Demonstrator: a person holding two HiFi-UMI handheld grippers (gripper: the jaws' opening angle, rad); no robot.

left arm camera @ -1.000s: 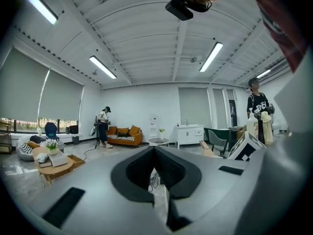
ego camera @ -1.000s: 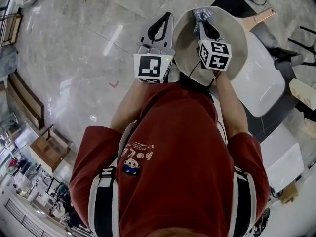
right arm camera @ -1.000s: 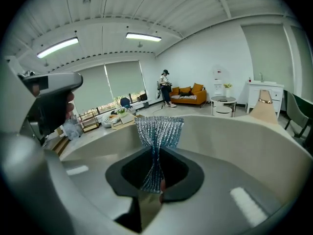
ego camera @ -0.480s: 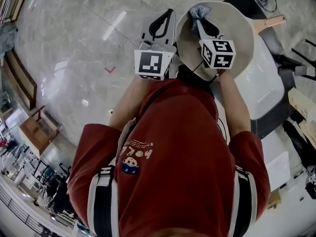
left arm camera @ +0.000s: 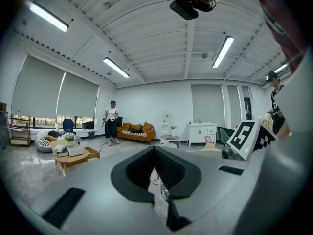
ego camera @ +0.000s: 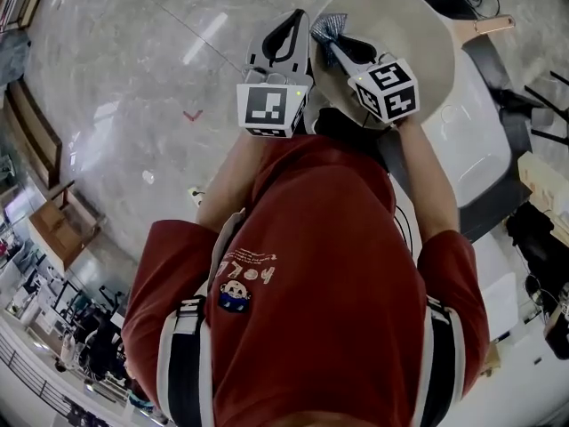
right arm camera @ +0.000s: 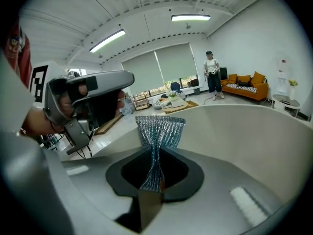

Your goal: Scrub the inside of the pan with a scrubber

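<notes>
The right tongs (right arm camera: 155,153) are clamped on the scrubber (right arm camera: 160,129), a silvery mesh fanning out past the tips, at or just off the cream inside wall of the pan (right arm camera: 254,146). The left tongs (left arm camera: 155,153) are drawn together on nothing, just outside the pan's left rim, and the pan sits over the white bench (ego camera: 471,140). Scrubbing looks under way. Next, I'd say, comes a firm sweep back across the bowl. A second ago the scrubber was nearer mid-pan; it has slid toward that left rim.

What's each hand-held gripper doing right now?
Left hand-held gripper: closed, empty.
Right hand-held gripper: closed on the scrubber.
</notes>
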